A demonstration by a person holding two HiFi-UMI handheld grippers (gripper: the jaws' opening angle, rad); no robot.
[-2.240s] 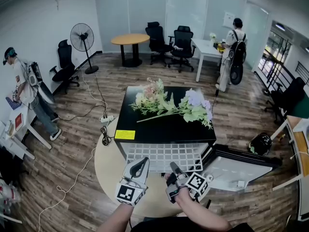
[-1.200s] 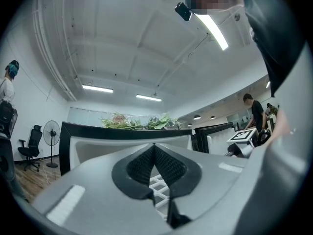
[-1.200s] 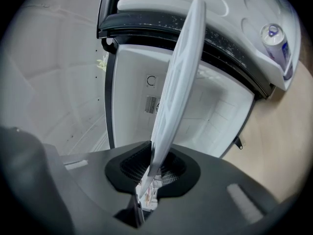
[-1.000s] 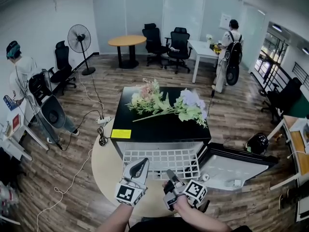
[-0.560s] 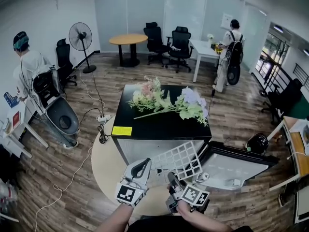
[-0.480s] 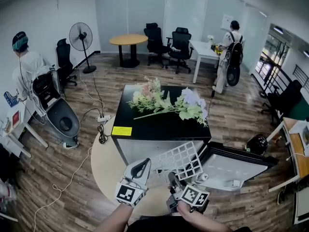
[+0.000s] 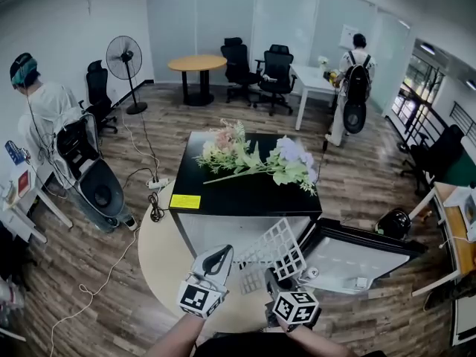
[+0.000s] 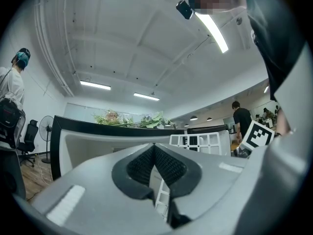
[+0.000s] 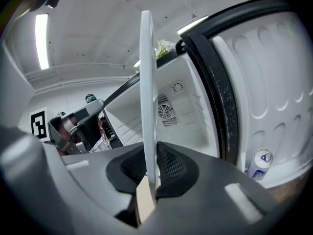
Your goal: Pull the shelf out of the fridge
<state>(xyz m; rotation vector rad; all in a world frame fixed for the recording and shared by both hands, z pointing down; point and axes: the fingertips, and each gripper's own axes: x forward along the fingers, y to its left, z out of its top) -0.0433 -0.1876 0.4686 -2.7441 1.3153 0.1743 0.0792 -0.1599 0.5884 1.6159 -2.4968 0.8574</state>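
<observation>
The white wire shelf is out of the open black fridge and stands tilted on edge in front of its mouth. My right gripper is shut on the shelf's near rim. In the right gripper view the shelf runs edge-on as a thin white bar up from between the pads, where the right gripper clamps it. My left gripper hovers to the left of the shelf, shut and holding nothing. In the left gripper view the left gripper has its pads together, and the shelf shows beyond them.
Artificial flowers lie on the fridge top. The fridge door hangs open to the right with a can in its rack. A round beige mat, a cable, a person at left and a dark helmet surround it.
The shelf, flat in the fridge mouth earlier, has come out and tipped up on edge. My right gripper has rolled with it. The person at left has shifted with their gear.
</observation>
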